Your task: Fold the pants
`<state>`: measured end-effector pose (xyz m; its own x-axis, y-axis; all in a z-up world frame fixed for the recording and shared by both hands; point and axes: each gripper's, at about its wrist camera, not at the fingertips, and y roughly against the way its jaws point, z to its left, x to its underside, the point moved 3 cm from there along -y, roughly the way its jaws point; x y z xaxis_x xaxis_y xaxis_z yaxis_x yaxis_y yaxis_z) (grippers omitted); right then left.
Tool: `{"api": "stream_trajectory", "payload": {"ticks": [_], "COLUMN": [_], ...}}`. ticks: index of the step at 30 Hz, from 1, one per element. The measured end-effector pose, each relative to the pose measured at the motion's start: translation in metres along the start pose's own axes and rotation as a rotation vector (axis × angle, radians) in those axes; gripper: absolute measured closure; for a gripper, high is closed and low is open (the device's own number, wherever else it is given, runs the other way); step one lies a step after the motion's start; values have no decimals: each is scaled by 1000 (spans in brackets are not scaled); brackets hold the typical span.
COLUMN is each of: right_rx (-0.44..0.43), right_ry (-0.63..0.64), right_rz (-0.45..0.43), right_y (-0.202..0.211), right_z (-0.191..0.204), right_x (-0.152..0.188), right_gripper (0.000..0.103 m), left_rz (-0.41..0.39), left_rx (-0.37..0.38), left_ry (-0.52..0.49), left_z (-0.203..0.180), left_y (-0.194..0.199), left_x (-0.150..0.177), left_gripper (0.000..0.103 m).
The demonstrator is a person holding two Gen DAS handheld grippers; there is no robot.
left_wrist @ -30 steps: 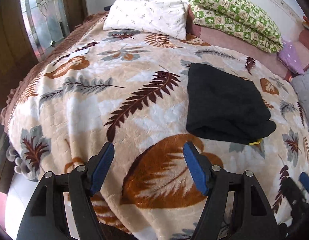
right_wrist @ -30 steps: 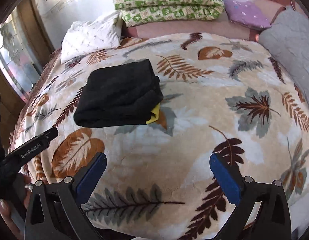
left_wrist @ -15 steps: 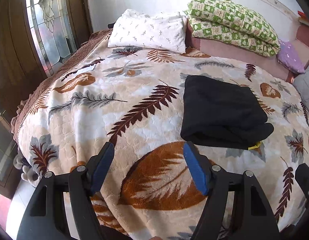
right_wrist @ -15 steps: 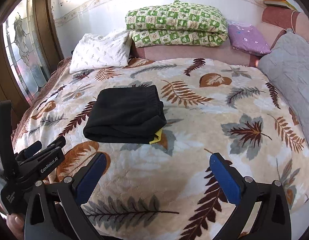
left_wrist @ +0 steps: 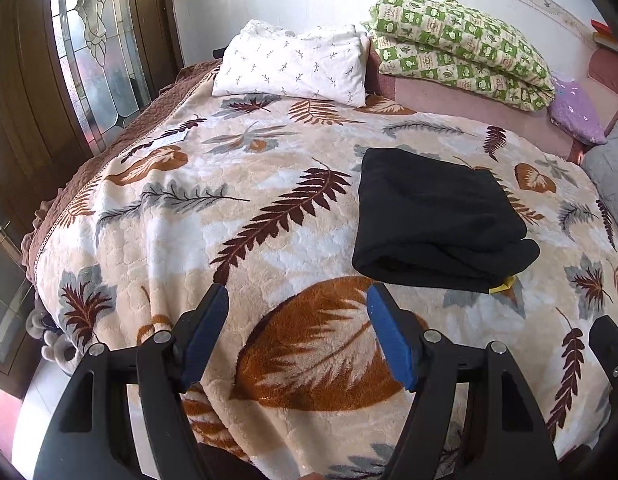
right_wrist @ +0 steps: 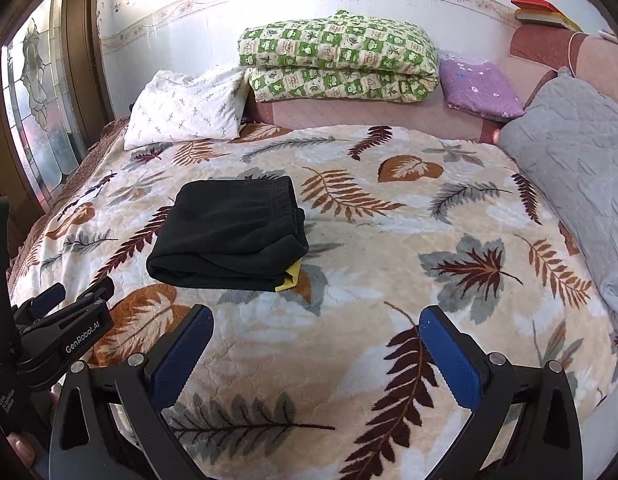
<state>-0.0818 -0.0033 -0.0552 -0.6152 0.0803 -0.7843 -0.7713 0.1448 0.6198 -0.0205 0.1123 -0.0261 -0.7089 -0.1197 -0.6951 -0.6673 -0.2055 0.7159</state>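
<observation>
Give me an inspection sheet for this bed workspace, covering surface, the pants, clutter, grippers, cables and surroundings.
Surface: leaf-print blanket spread over the bed, lightly rumpled.
Job's things: black pants folded into a compact stack, lying flat on the blanket; a yellow tag peeks from the near right corner.
Clutter: white pillow, green checked quilt, purple cushion and grey quilted pad along the far and right edges.
Grippers: left gripper open, empty, short of the pants; right gripper open, empty, over bare blanket.
Cables: nothing seen.
Surroundings: stained-glass door at left, white wall behind.
</observation>
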Motion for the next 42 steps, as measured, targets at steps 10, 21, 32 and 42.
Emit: {"api": "stream_trajectory", "payload": {"ticks": [10,21,32,42], "right_rx": [6,12,20,18], "right_ry": [-23,-50,-76,-77], "right_rz": [-2,6,10,30], "right_y": [0,-3,-3,-9], "right_z": [-7,-18,-29,-28], "right_x": [5,8,8,8], "right_gripper": [0,0,0,0], "left_rz": [9,-18,-3,6], "left_rx": [45,81,103,109], "left_ry": [16,-3,-15,-20], "left_z": [-6,-23,-30,-33], "left_y": [10,19,19,17], "left_x": [3,0,2,1], "left_gripper": [31,31,31,31]}}
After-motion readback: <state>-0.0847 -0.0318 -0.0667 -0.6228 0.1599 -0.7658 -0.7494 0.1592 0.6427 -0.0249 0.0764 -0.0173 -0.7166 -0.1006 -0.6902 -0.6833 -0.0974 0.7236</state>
